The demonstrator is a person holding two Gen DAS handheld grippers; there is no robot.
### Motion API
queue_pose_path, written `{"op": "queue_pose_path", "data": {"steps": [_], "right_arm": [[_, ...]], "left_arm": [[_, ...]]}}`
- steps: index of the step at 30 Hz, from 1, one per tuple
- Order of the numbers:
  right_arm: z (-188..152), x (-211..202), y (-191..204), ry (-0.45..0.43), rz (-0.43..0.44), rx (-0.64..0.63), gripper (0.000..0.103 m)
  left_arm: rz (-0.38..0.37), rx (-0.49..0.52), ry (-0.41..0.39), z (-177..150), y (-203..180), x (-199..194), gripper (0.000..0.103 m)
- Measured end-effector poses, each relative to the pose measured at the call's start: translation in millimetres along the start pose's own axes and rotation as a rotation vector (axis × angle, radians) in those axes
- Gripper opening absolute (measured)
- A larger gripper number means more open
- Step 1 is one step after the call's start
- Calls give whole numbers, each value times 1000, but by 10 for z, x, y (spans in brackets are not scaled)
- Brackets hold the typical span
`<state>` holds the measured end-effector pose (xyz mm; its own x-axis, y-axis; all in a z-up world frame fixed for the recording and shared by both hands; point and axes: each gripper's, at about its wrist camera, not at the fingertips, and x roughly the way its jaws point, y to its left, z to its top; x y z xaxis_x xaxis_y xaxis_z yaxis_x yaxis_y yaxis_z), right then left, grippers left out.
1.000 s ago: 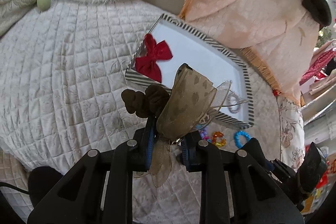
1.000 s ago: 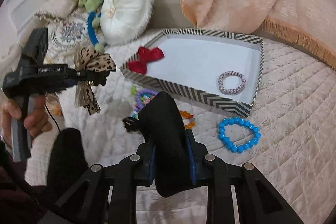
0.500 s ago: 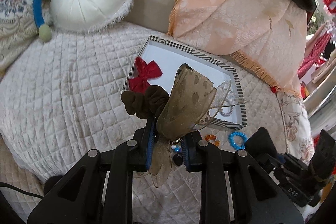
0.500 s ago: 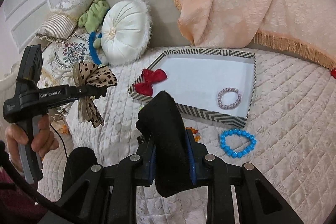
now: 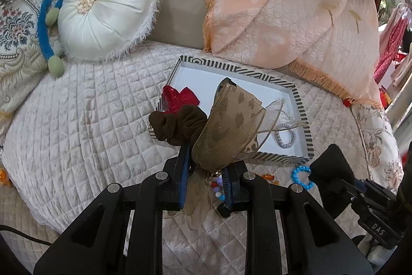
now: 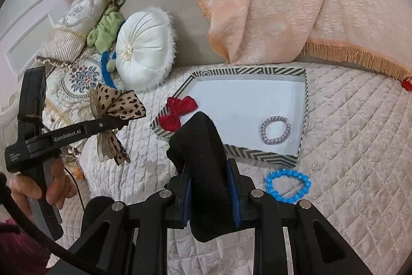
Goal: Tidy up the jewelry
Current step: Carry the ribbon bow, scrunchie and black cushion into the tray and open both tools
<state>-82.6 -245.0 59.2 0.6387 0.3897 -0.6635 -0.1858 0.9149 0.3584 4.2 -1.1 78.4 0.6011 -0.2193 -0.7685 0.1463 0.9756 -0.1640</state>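
My left gripper (image 5: 206,161) is shut on a sheer leopard-print bow (image 5: 231,125) joined to a brown scrunchie (image 5: 177,124), held above the near left corner of the striped tray (image 5: 300,99). In the tray lie a red bow (image 5: 180,98) and a silvery spiral bracelet (image 5: 284,138). My right gripper (image 6: 208,172) is shut on a black fuzzy fabric piece (image 6: 203,146), just short of the tray's near edge (image 6: 257,153). A blue bead bracelet (image 6: 287,184) lies on the quilt beside the tray. In the right wrist view the left gripper (image 6: 121,123) hovers left of the tray, held by a hand (image 6: 33,187).
A round white cushion (image 5: 105,9), a green and blue plush toy (image 5: 51,17) and embroidered pillows (image 6: 74,22) sit at the back left. A fringed peach blanket (image 5: 283,12) drapes behind the tray. Coloured beads (image 5: 217,187) and orange beads (image 5: 269,175) lie on the quilt (image 5: 77,107) under my left gripper.
Both grippers have risen and tilted back from the quilt, so the tray looks smaller and more of the cushions and blanket shows. Both grips are unchanged.
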Motion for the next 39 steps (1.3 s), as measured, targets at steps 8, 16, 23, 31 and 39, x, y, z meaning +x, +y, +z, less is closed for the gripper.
{"op": "queue_pose_path", "data": {"steps": [8, 16, 23, 31, 39], "right_arm": [[95, 72, -75, -4, -1, 27, 23], [267, 164, -173, -15, -22, 34, 23], [504, 304, -339, -17, -49, 62, 23], [808, 619, -575, 2, -98, 95, 23], [937, 1038, -865, 43, -132, 151, 23]], "left_arm": [[13, 14, -9, 129, -64, 92, 21], [-1, 4, -18, 321, -26, 191, 21], [-58, -41, 7, 592, 82, 378, 21], [-35, -47, 45, 765, 49, 807, 21], [27, -32, 96, 742, 38, 1260, 21]]}}
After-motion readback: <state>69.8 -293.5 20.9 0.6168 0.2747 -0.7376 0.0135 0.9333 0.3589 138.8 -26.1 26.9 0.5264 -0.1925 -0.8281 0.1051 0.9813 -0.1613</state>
